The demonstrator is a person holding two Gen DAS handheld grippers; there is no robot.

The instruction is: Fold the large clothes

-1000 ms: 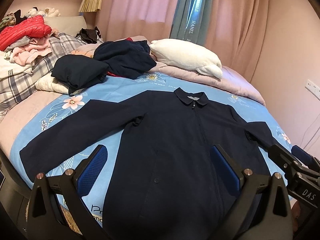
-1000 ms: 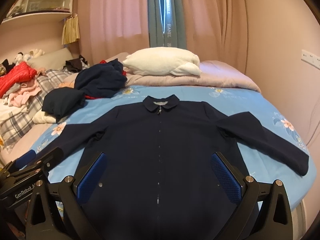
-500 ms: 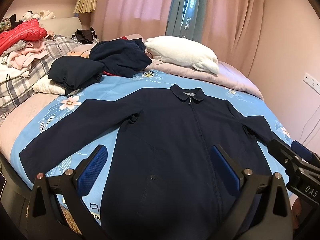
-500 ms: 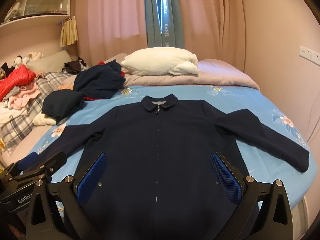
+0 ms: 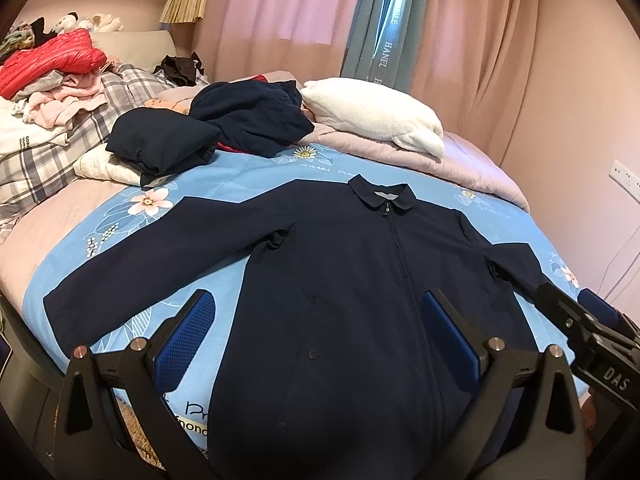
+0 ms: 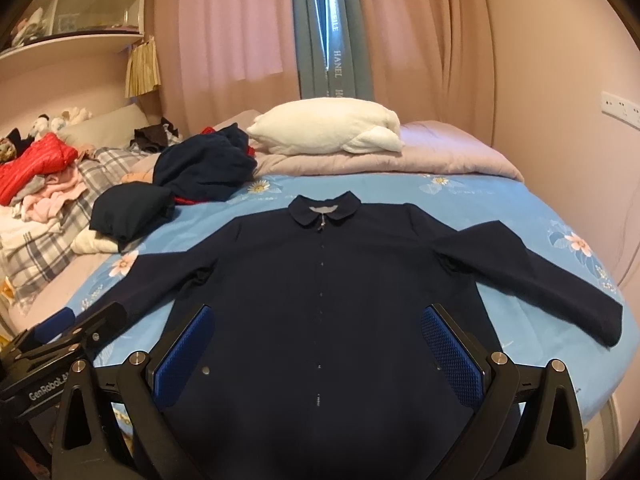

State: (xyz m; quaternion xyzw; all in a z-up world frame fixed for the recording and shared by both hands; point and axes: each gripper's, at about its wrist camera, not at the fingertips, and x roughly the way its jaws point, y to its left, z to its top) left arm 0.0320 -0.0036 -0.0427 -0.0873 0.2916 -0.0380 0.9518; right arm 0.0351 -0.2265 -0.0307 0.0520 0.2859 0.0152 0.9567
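Observation:
A dark navy zip jacket [image 5: 352, 280] [image 6: 320, 280] lies flat and face up on the blue floral bed sheet [image 5: 240, 184] [image 6: 480, 196], collar toward the pillows, both sleeves spread out sideways. My left gripper [image 5: 318, 316] hovers open above the jacket's lower front, its blue pads [image 5: 184, 336] wide apart and holding nothing. My right gripper [image 6: 320, 332] is likewise open above the lower hem, empty. Each gripper's tip shows at the edge of the other's view: the right gripper [image 5: 592, 328] and the left gripper [image 6: 76, 332].
Folded and bunched dark clothes [image 5: 224, 124] [image 6: 192, 176] lie at the back left of the bed. A white pillow [image 5: 372, 120] [image 6: 328, 132] rests on a lilac quilt [image 6: 440, 156]. A clothes heap with a red jacket [image 5: 48, 60] sits left. Curtains [image 6: 420, 52] and a wall stand behind.
Both views have tilted slightly, so the jacket sits a little lower in frame. The jacket itself has not moved and both grippers stay open.

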